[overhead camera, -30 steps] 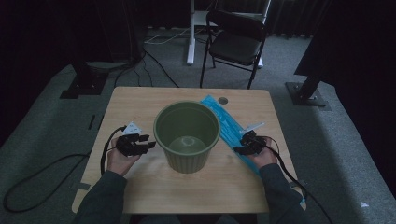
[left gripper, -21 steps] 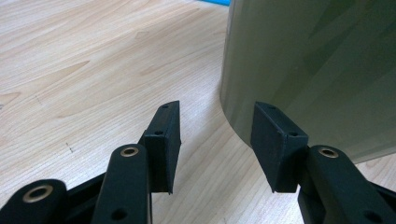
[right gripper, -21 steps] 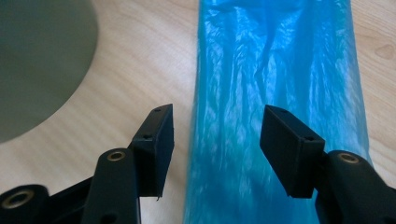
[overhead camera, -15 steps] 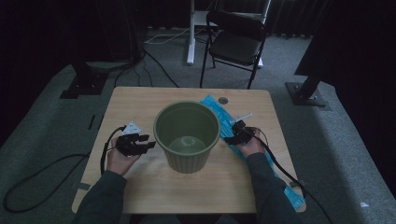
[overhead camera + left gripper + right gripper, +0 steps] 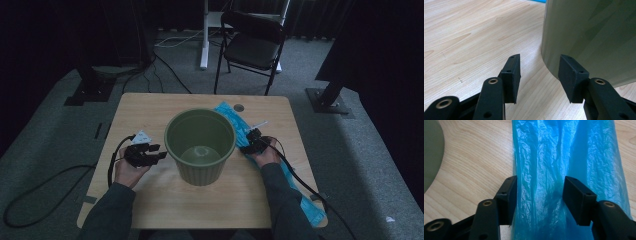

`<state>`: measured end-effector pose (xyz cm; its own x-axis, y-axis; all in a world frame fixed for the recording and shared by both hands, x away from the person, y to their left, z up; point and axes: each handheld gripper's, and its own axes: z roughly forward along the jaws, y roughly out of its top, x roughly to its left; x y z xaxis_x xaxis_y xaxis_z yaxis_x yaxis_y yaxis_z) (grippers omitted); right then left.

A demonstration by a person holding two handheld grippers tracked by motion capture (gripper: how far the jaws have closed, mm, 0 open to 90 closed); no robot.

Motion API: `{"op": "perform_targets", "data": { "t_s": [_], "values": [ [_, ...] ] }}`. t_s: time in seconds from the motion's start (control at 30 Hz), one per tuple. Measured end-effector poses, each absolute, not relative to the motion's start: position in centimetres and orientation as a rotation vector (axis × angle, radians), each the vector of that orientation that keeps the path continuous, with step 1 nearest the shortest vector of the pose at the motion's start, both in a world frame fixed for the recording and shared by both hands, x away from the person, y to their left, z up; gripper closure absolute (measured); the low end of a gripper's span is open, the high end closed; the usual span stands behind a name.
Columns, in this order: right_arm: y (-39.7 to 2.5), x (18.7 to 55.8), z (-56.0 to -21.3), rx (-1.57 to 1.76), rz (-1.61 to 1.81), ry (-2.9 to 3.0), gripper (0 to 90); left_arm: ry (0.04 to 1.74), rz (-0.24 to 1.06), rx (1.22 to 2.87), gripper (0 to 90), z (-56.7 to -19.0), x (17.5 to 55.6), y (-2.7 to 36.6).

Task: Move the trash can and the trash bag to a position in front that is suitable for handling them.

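Blue bag [image 5: 564, 162] lies flat on the bench [image 5: 150, 115] right of the green bin [image 5: 200, 145], my right gripper [image 5: 539, 195] spread over it, left gripper [image 5: 540, 75] released beside the bin; I'd pinch one layer squarely.

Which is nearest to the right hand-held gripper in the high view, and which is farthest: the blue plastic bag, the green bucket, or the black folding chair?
From the right hand-held gripper:
1. Blue plastic bag, directly under its open jaws, along the table's right side.
2. Green bucket, just to its left, at the table's middle.
3. Black folding chair, on the floor beyond the table's far edge.
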<state>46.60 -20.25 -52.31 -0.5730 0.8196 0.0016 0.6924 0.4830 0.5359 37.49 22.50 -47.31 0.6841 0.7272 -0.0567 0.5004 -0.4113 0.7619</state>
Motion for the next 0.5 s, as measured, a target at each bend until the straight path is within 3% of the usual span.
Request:
{"op": "perform_targets", "data": {
  "t_s": [0.2,0.5],
  "values": [
    [-20.44,46.73,-52.21,1.323,0.712,2.453,57.1,0.940,0.364,2.098,52.5,-47.33,37.52,22.53],
    [-21.14,46.89,-52.11,1.365,0.715,2.433,87.2,0.941,0.366,2.097,52.5,-47.33,37.50,22.53]
  ]
}}
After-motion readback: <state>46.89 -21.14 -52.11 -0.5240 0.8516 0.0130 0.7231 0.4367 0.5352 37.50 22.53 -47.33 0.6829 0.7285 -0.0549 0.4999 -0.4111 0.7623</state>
